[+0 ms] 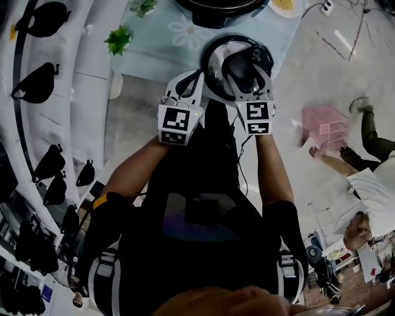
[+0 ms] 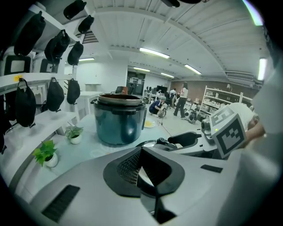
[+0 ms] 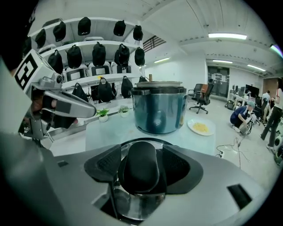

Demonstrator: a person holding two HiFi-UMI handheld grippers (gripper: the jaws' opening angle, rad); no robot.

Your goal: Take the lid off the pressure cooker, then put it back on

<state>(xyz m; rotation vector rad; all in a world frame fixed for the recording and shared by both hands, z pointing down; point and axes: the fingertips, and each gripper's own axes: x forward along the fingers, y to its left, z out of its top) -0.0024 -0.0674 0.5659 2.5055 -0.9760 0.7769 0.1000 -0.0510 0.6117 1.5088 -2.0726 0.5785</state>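
Head view: lid [image 1: 216,62] is at the near edge of the table [image 1: 154,55], with the pot [image 1: 216,11] at 12 o'clock from it. The left gripper [image 1: 185,83] is at the lid's 9 o'clock.

Left gripper view: its tips meet on nothing (only table shows behind).

Right gripper view: the right gripper [image 3: 142,165] stands wide. The lid's black handle [image 3: 139,170] is between the jaws, not squeezed.

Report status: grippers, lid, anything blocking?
Left gripper shut, empty. Right gripper open, lid handle between its jaws. Lid off the cooker, on the table before it. Nothing between them; plate off to one side.
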